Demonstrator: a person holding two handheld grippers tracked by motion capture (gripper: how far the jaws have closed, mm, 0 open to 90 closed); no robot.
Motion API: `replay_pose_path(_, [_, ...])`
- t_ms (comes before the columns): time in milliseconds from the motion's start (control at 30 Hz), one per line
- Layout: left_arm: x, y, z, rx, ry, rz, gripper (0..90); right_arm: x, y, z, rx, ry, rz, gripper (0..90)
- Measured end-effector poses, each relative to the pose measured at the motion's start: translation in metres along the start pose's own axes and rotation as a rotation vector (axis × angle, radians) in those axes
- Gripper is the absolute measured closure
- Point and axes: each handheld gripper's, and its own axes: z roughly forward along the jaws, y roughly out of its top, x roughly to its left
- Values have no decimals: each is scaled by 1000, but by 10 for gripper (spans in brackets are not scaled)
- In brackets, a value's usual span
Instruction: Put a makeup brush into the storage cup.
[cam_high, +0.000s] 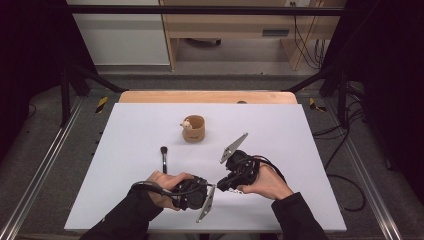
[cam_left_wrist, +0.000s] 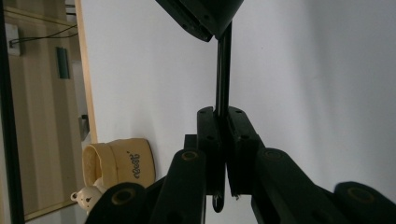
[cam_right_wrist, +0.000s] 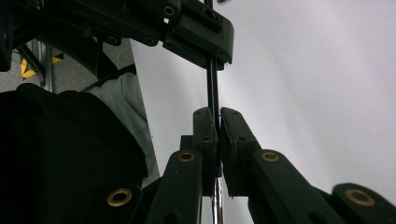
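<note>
1. Gripping one thin dark rod (cam_left_wrist: 223, 70) low over the white desk (cam_high: 125, 190), left tongs (cam_left_wrist: 223, 140) and right tongs (cam_right_wrist: 215, 135) both pinch it.
2. Its ends stay hidden behind the jaws.

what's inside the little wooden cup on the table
A small white bear-like figure sits at the rim of the wooden cup, partly hanging over the edge. The left gripper view shows the cup's mouth, but the cup's wall and the figure hide its bottom.

Cup (cam_high: 194, 128) behind brush (cam_high: 163, 158) on table (cam_high: 125, 195); thin rod (cam_left_wrist: 223, 74) between both tools, nearer the person
</note>
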Motion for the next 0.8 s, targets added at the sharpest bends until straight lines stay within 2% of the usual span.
replay_pose_path(200, [1,-1,0,-5,-10,-27,849,0,0,-1,-16,-8,-8,833])
replay_pose_path(233, [1,-1,-1,1,-17,-41,850,1,-1,-5,-51,-27,-8,772])
replay_pose_path(300, [3,-3,-1,8,-23,-59,850,1,-1,-6,-59,-32,-9,757])
replay_pose_path(333, [3,-4,-1,6,-24,-69,849,1,-3,-11,-98,-61,-4,709])
replay_pose_path(400, [5,-7,-1,4,-31,-101,849,1,-4,-13,-116,-71,-6,705])
replay_pose_path(467, [6,-10,-2,4,-35,-128,849,0,-7,-22,-186,-108,-1,650])
replay_pose_path(633, [8,-21,-5,-7,-43,-211,849,-3,-15,-39,-313,-198,21,545])
replay_pose_path(767, [8,-30,-5,-4,-46,-264,849,-4,-21,-48,-361,-225,35,502])
replay_pose_path(800, [8,-34,-5,-7,-46,-290,849,-3,-22,-49,-371,-235,41,484])
